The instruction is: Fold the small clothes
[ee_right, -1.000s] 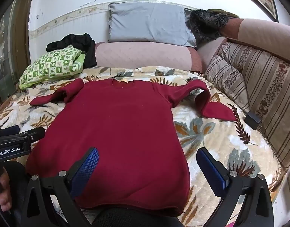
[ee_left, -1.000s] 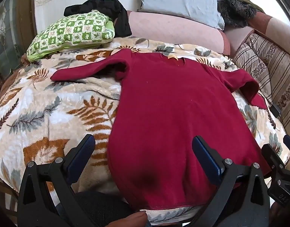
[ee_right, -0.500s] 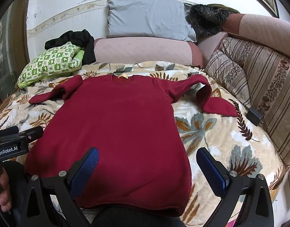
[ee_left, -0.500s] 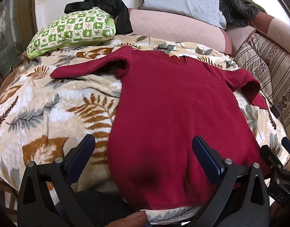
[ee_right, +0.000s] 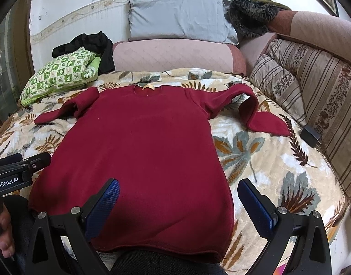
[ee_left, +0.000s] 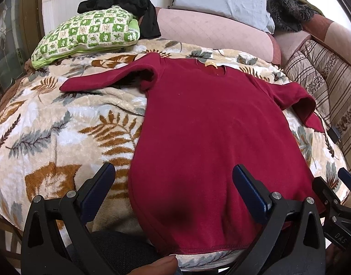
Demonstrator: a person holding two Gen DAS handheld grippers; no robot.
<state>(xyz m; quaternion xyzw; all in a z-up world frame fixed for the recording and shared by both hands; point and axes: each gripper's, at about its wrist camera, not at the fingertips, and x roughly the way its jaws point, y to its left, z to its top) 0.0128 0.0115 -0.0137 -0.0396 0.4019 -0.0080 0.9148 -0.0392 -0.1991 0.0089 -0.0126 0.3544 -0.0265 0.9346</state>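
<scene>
A dark red long-sleeved sweater [ee_left: 209, 126] lies flat on a leaf-patterned blanket [ee_left: 61, 126], collar far, hem near me. It also shows in the right wrist view [ee_right: 141, 149]. Its left sleeve [ee_left: 102, 78] lies out to the left. Its right sleeve [ee_right: 251, 112] is bent over on itself. My left gripper [ee_left: 173, 188] is open and empty above the hem's left part. My right gripper [ee_right: 179, 202] is open and empty above the hem's right part. Neither touches the sweater.
A green checked pillow [ee_left: 88, 34] with a black garment [ee_left: 129, 4] lies at the far left. A grey pillow [ee_right: 180, 18] leans on the pink backrest [ee_right: 171, 55]. Striped cushions [ee_right: 313, 87] line the right side, with a small black object [ee_right: 309, 135] beside them.
Both views have shifted slightly, so the sweater sits a little lower in frame. The sweater has not moved and both grippers stay open.
</scene>
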